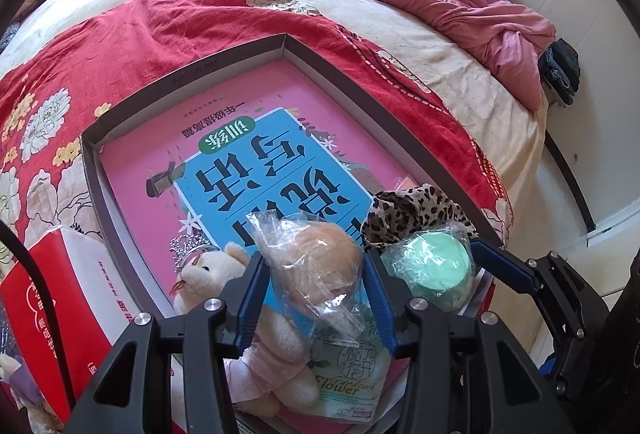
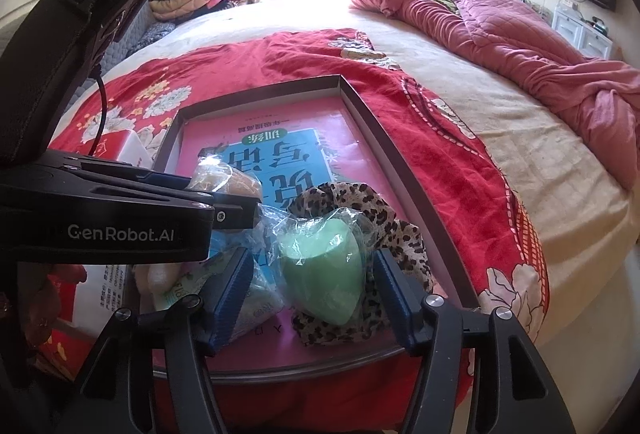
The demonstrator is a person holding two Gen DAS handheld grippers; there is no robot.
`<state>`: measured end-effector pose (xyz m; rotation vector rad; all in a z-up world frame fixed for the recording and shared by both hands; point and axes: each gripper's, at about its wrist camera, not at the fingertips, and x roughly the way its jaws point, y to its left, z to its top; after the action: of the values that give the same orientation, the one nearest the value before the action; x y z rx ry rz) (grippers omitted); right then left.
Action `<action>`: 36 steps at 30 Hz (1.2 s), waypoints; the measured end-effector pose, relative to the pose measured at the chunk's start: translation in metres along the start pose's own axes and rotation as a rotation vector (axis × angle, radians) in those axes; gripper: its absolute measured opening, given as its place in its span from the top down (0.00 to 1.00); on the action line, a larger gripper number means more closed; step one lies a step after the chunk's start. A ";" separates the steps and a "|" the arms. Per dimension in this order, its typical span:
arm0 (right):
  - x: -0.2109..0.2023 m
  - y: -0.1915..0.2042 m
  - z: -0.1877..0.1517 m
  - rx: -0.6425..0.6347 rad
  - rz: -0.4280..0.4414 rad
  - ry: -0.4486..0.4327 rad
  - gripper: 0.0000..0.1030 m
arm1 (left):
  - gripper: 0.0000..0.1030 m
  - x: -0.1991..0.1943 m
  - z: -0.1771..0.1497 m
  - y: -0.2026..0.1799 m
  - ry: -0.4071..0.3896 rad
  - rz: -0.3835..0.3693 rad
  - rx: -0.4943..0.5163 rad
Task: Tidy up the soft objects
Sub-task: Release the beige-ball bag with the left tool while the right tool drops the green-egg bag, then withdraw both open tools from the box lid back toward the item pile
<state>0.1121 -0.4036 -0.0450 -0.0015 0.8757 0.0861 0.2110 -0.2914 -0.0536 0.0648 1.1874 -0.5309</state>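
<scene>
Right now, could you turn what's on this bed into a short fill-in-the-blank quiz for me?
1. The left gripper is shut on a bagged ____ sponge.
2. The green sponge sits between the right gripper's ____ jaws.
3. Under the green sponge lies a ____-print cloth.
4. The book in the tray has a ____ cover.

Missing words: tan; open; leopard; pink

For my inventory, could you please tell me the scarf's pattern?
Leopard print: the scarf shows best in the right wrist view.
</scene>
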 end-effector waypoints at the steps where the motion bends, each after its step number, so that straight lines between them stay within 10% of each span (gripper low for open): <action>1: -0.001 0.000 0.000 -0.001 0.003 -0.003 0.33 | 0.54 0.001 0.000 0.000 0.003 0.001 -0.001; 23: -0.004 0.004 0.000 -0.034 -0.040 -0.012 0.26 | 0.48 0.005 0.007 0.004 0.047 0.009 -0.036; 36: -0.008 0.002 0.000 -0.018 -0.040 -0.029 0.26 | 0.29 -0.027 0.007 0.008 -0.045 -0.013 -0.063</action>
<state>0.1073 -0.4017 -0.0390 -0.0343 0.8453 0.0564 0.2127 -0.2767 -0.0283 -0.0085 1.1604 -0.5036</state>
